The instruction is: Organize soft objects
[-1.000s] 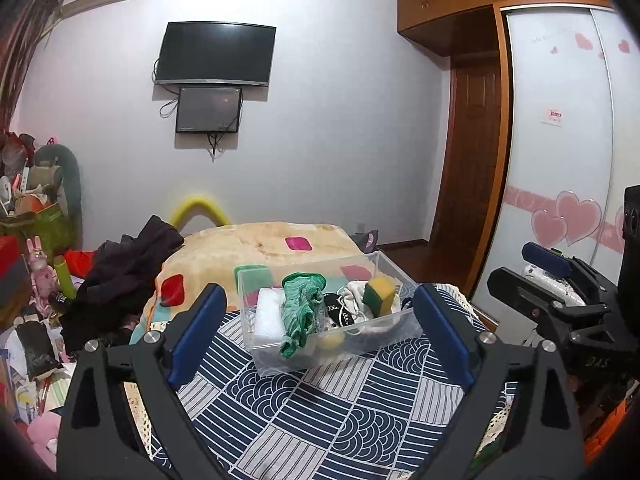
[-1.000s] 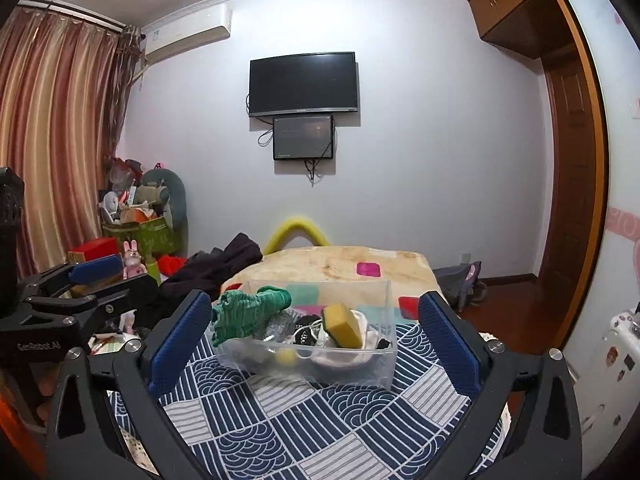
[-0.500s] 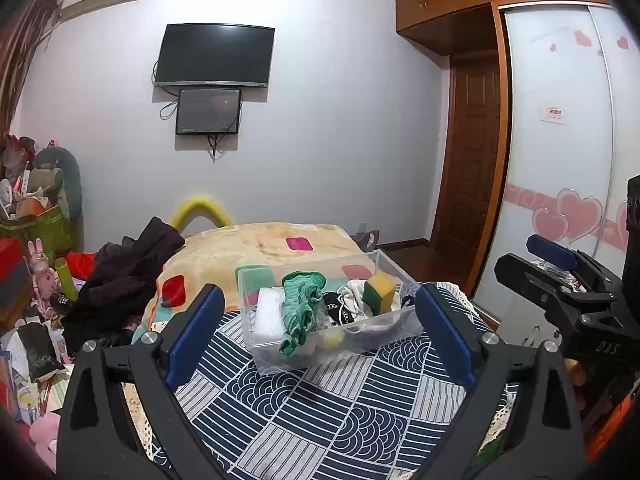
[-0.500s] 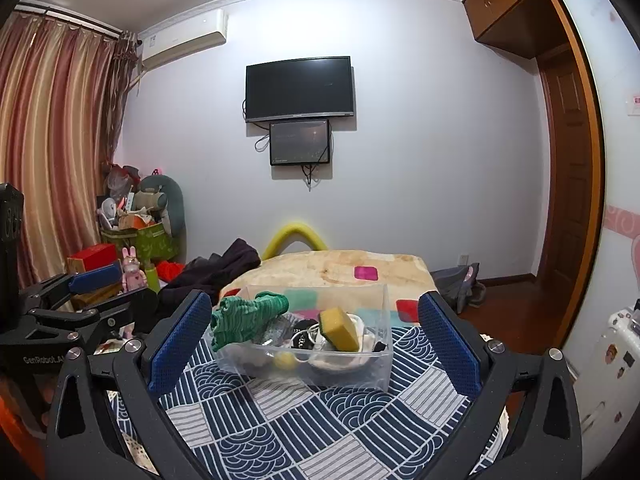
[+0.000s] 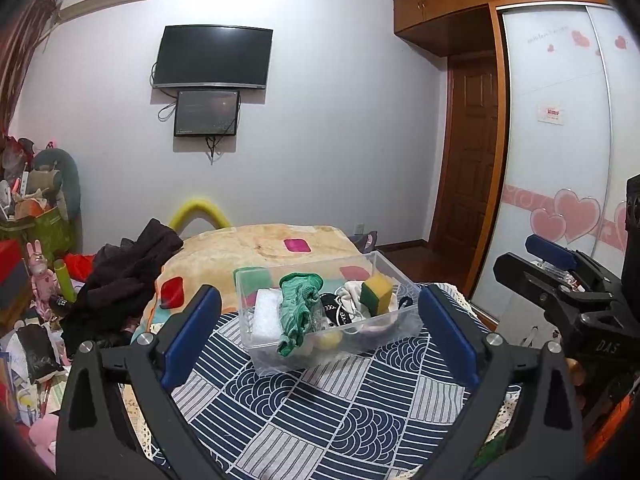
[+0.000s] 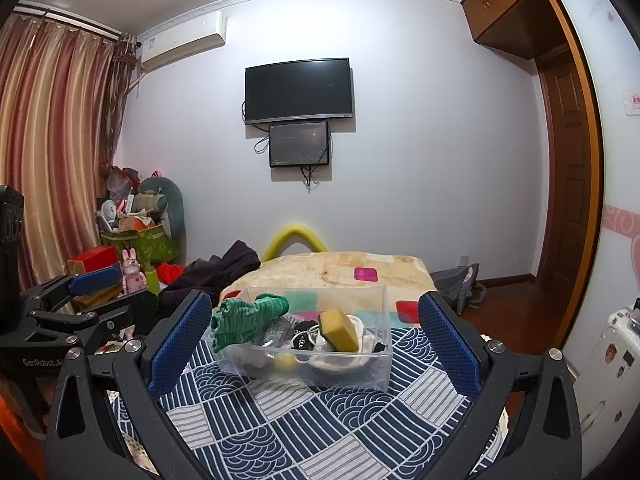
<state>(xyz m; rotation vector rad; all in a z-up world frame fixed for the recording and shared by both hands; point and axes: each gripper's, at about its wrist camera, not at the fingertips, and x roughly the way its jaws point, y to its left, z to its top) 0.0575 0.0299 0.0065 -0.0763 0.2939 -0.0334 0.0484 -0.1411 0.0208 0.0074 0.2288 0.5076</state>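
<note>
Two handheld grippers are hovering side by side over the near edge of a table covered in a navy and white patterned cloth (image 5: 320, 412). The left gripper (image 5: 320, 334) is holding its blue-padded fingers spread wide with nothing between them. The right gripper (image 6: 316, 346) is doing the same, jaws released and empty.

Past the fingertips, toward the far edge of the table, a clear plastic bin (image 6: 312, 364) is sitting on the cloth. Soft things are lying inside it. A green knitted cloth (image 5: 298, 306) is draping over the bin's near rim at its left end, part of it hanging outside the wall. A yellow and green sponge (image 6: 339, 330) is standing tilted toward the right end, resting on a pile of white and black fabric (image 5: 344, 308). A white foam block (image 5: 266, 314) is sitting at the left end, beside the green cloth. A small yellow ball (image 6: 285, 361) is showing through the near wall, low in the bin.

Beyond the table, a bed with a tan blanket (image 6: 340, 270) is stretching away, with dark clothes (image 5: 124, 276) heaped at its left edge. On the far wall a black television (image 6: 299, 90) is hanging above a smaller screen (image 6: 299, 144). Striped curtains (image 6: 52, 152) are hanging at the left, and a wooden door (image 5: 466, 172) is standing at the right.
</note>
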